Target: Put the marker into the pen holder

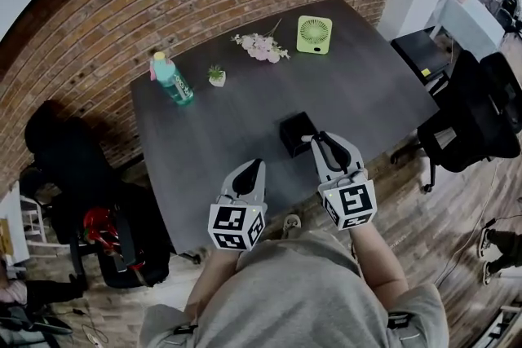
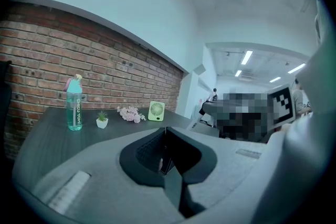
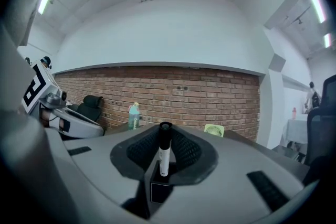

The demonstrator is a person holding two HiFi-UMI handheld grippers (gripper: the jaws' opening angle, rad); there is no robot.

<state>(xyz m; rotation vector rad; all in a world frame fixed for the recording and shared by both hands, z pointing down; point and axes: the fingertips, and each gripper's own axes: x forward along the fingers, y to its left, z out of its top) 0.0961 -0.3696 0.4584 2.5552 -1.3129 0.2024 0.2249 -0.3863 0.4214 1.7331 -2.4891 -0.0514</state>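
The right gripper (image 3: pixel 164 140) pinches the marker (image 3: pixel 164 157) between its pads, with the long axis upright and the black cap on top. Straight below, the marker's lower end meets the open mouth of the black pen holder (image 3: pixel 159 190), which stands on the dark table (image 1: pixel 245 102) near its front edge. Whether the tip is already inside I cannot tell. The coming move looks like a plain vertical drop. The left gripper (image 2: pixel 166 160), jaws pressed together and empty, hangs farther off to the left.
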